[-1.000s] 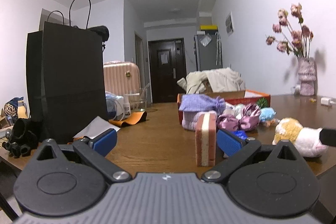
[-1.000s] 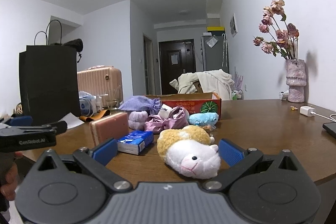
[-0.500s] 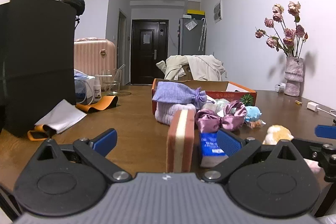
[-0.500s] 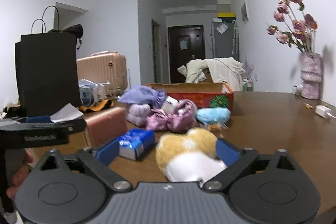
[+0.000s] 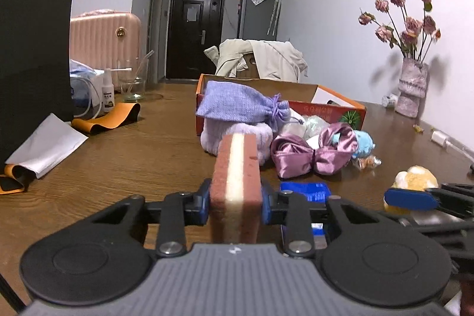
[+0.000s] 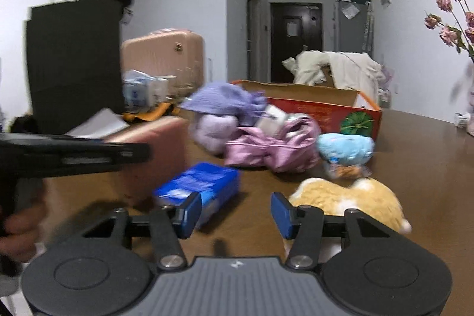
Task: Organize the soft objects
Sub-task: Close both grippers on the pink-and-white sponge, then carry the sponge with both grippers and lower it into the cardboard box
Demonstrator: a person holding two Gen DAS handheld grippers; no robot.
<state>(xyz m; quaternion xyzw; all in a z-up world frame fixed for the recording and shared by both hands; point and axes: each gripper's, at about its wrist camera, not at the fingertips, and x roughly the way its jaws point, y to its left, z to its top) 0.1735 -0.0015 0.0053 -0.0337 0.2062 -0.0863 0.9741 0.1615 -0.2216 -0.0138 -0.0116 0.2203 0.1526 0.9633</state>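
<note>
my left gripper (image 5: 235,205) has just clenched on the sponge (image 5: 236,191); right gripper (image 6: 234,211) half closed on nothing, so i lift the sponge gently.

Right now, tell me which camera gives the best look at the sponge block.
The left wrist view: the sponge block stands sharp and centred, its cream middle layer clear, pinched between the left gripper fingers. In the right wrist view it is a blurred pinkish slab at left, partly hidden behind the left gripper's dark body.
</note>
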